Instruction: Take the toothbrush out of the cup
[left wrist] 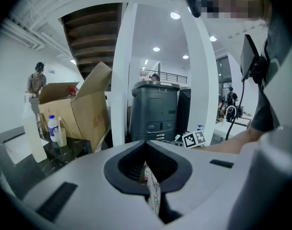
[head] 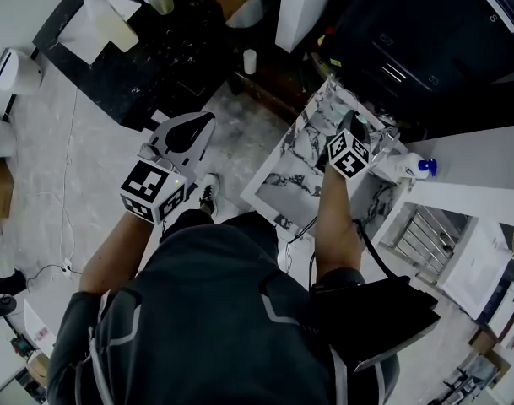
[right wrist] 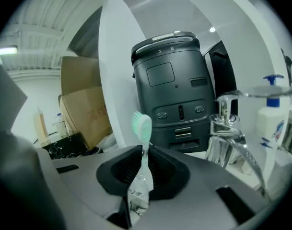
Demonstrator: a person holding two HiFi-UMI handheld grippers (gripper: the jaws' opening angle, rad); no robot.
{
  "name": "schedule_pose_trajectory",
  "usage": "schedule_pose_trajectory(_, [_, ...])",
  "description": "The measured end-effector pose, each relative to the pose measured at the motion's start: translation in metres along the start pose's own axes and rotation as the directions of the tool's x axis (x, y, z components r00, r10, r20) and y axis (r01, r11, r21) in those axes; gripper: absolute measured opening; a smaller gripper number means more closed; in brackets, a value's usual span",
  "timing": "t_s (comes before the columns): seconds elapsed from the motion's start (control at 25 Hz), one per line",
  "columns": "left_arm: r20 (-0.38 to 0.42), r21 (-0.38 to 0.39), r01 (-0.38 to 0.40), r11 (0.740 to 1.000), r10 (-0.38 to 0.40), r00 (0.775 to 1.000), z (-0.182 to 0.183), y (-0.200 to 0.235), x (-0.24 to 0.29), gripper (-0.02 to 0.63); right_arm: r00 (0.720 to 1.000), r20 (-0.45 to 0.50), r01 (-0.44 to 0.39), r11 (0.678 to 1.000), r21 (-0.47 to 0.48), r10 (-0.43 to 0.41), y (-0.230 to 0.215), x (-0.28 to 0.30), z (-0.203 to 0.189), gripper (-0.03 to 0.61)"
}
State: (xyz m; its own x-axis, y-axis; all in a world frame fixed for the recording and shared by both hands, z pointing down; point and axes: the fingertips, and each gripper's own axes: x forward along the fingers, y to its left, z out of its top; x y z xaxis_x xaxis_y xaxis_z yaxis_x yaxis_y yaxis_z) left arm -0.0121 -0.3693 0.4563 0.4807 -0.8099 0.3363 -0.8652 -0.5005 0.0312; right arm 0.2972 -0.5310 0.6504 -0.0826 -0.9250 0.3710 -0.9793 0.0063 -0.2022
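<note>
A toothbrush (right wrist: 142,126) with a pale green head stands upright between the jaws of my right gripper (right wrist: 143,169), which is shut on its neck. The handle below the grip is hidden by the jaws. In the head view my right gripper (head: 344,129) reaches over the marble sink counter (head: 290,154). I cannot make out the cup in any view. My left gripper (head: 187,135) hangs over the floor to the left, away from the counter. Its jaws (left wrist: 148,169) are shut with nothing between them.
A chrome faucet (right wrist: 223,123) and a white pump bottle (right wrist: 270,114) stand right of the toothbrush. Behind are a dark grey machine (right wrist: 177,90), a white pillar and a cardboard box (right wrist: 86,104). A black counter (head: 155,66) with bottles lies at far left.
</note>
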Motion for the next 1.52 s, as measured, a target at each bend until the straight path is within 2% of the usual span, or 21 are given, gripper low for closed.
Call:
schedule_pose_trajectory(0.2, [0.022, 0.014, 0.013, 1.0, -0.013, 1.0, 0.012, 0.004, -0.003, 0.009, 0.999, 0.025, -0.023, 1.0, 0.019, 0.022, 0.008, -0.011, 0.02, 0.052])
schedule_pose_trajectory(0.52, [0.092, 0.039, 0.111, 0.993, -0.114, 0.989, 0.035, 0.011, -0.005, 0.009, 0.991, 0.098, -0.088, 0.995, -0.041, 0.092, 0.045, -0.05, 0.072, 0.051])
schedule_pose_trajectory(0.96, [0.168, 0.07, 0.276, 0.959, -0.284, 0.944, 0.058, 0.007, 0.017, 0.009, 0.952, 0.259, -0.142, 0.985, -0.095, 0.162, 0.093, -0.129, 0.16, 0.049])
schedule_pose_trajectory(1.24, [0.196, 0.087, 0.371, 0.924, -0.381, 0.903, 0.075, 0.003, 0.033, 0.009, 0.96, 0.242, -0.11, 0.986, -0.127, 0.138, 0.106, -0.188, 0.194, 0.049])
schedule_pose_trajectory(1.4, [0.223, 0.066, 0.395, 0.916, -0.399, 0.889, 0.097, 0.005, 0.044, 0.009, 0.957, 0.268, -0.077, 0.989, -0.128, 0.11, 0.109, -0.219, 0.211, 0.049])
schedule_pose_trajectory(1.52, [0.236, 0.092, 0.399, 0.912, -0.409, 0.881, 0.111, 0.0, 0.05, 0.009, 0.954, 0.287, -0.053, 0.99, -0.13, 0.088, 0.109, -0.236, 0.217, 0.049])
